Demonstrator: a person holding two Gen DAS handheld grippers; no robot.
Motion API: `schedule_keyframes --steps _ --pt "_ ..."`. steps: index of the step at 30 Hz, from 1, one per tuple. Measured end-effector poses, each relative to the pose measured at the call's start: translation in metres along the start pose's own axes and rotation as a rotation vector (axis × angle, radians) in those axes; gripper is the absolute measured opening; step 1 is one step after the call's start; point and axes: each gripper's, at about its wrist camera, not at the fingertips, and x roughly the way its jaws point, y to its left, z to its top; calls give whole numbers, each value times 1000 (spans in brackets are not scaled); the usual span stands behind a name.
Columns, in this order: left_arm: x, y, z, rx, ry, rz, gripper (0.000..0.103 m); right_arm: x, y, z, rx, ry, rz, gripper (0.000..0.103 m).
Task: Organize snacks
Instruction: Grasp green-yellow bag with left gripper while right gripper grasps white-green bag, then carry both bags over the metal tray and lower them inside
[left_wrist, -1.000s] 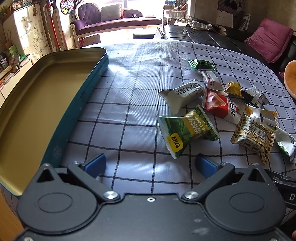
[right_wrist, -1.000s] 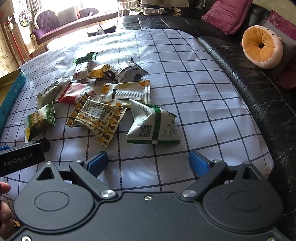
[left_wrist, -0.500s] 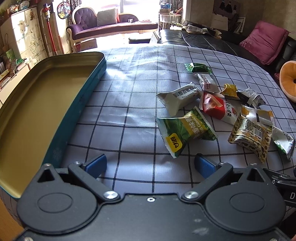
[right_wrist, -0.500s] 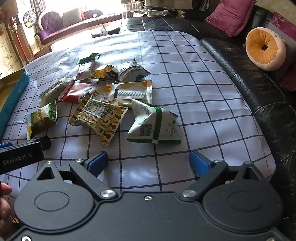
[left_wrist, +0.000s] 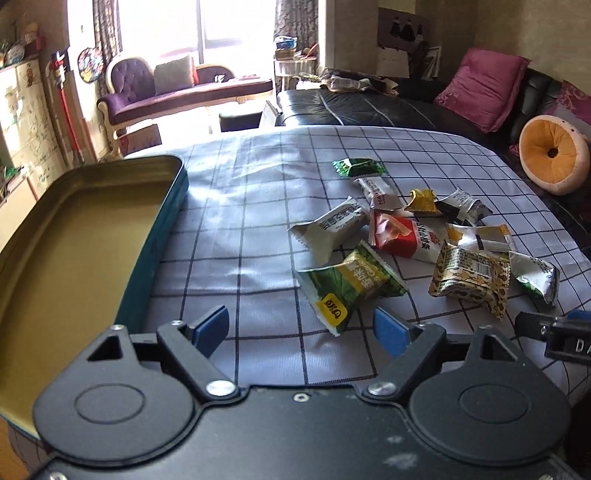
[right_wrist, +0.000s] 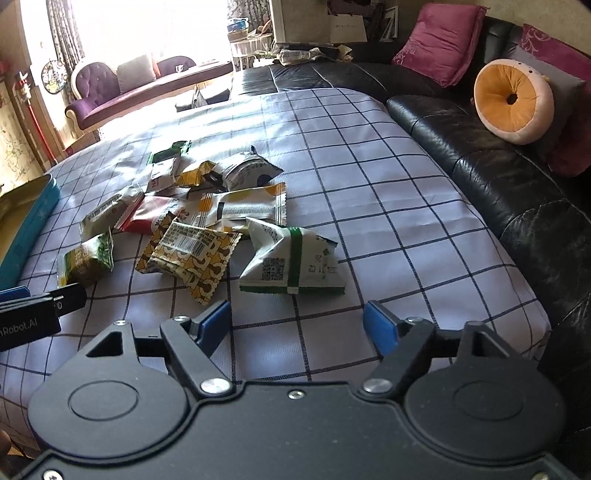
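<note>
Left gripper (left_wrist: 301, 328): fingers spread wide, grasping nothing, above the checked tablecloth (left_wrist: 258, 206). Right gripper (right_wrist: 297, 325): likewise released and unloaded. Just beyond the left gripper lies a green-yellow snack packet (left_wrist: 349, 286); just beyond the right, a white-green packet (right_wrist: 291, 262). Remaining packets are clustered mid-table, several overlapping. The open teal tin (left_wrist: 74, 240) sits at the table's left edge, well apart from them.

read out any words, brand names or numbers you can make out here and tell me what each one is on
"nRobot.AI", cut off at the frame edge: left tongs' body.
"HAH", partial: small white packet.
"02": white and green packet, beside a QR code.
"DA", cut off: right tongs' body.
Chinese print on the other packets: unreadable.
</note>
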Motion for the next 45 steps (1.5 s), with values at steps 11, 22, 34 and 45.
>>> schedule_keyframes --steps 11,22,34,45 --pt "16 -14 16 242 -54 -46 89 7 -11 21 73 -6 21 73" --pt "32 -18 22 220 -3 -102 72 22 4 24 -13 -21 -3 62" --pt "40 -17 31 130 66 -111 57 22 5 23 -74 -40 17 60" --pt "25 -11 60 -20 37 -166 28 6 -4 25 34 -89 -19 59"
